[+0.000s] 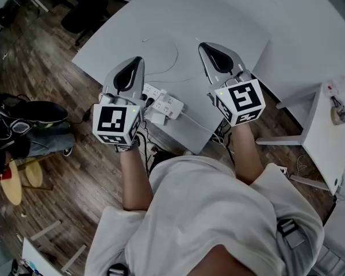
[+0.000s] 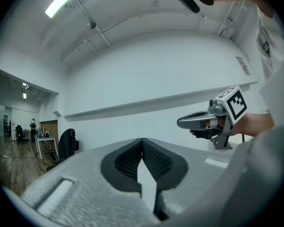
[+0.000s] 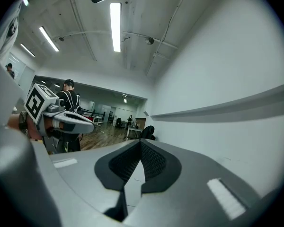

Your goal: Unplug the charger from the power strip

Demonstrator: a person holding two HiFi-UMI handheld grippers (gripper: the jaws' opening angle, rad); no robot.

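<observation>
Seen from the head, a white power strip (image 1: 168, 104) lies near the front edge of the grey-white table (image 1: 218, 16). A black plug (image 1: 150, 101) and a white charger block (image 1: 155, 118) sit at its near left end. A thin white cable (image 1: 171, 59) loops on the table beyond. Both grippers are held up level, well above the strip. My left gripper (image 1: 138, 61) (image 2: 142, 141) is shut with nothing between its jaws. My right gripper (image 1: 203, 46) (image 3: 141, 143) is also shut on nothing. Each gripper view shows the other gripper beside it and only walls and ceiling ahead.
A white side table (image 1: 325, 137) with small items stands at the right. On the wood floor to the left are a dark seat with clothing (image 1: 34, 117) and a round wooden stool (image 1: 12, 184). A person (image 3: 68, 96) stands far back in the room.
</observation>
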